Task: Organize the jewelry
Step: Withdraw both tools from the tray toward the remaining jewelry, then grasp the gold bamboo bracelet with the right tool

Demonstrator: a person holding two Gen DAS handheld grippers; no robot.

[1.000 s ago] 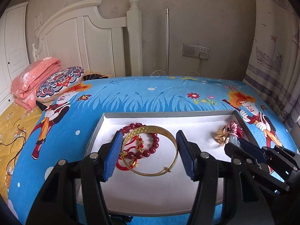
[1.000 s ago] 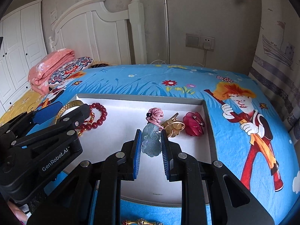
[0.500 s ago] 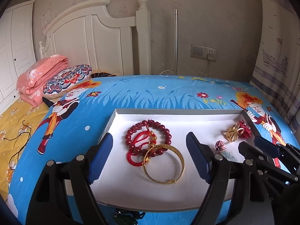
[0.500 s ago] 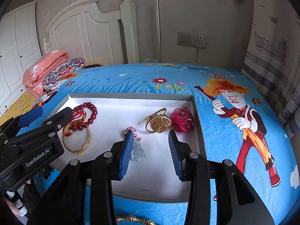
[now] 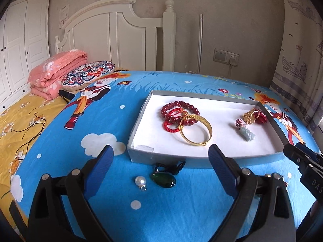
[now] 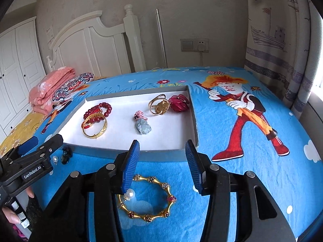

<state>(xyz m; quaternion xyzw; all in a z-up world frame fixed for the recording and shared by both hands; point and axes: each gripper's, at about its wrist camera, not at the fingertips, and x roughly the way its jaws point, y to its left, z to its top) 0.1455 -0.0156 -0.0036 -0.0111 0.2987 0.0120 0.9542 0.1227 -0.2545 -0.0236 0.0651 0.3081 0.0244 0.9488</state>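
Observation:
A grey tray with a white lining lies on the blue bedspread. In it are a gold bangle, red bead bracelets, a jade pendant and a gold ring. My left gripper hovers before the tray's near wall, its jaws opening with nothing between them. Beneath it lie a pearl and a green stone pendant. My right gripper is also opening and empty, above a gold bamboo-style bangle on the bedspread. The jade pendant rests in the tray beyond it.
A red flower clip sits in the tray's far right corner. A folded pink quilt and a patterned pillow lie at the white headboard. A curtain hangs on the right. A hand holds the left gripper.
The left gripper let go of the gold bangle and the right let go of the jade pendant. Both now lie in the tray. Both grippers drew back over the tray's near edge and widened.

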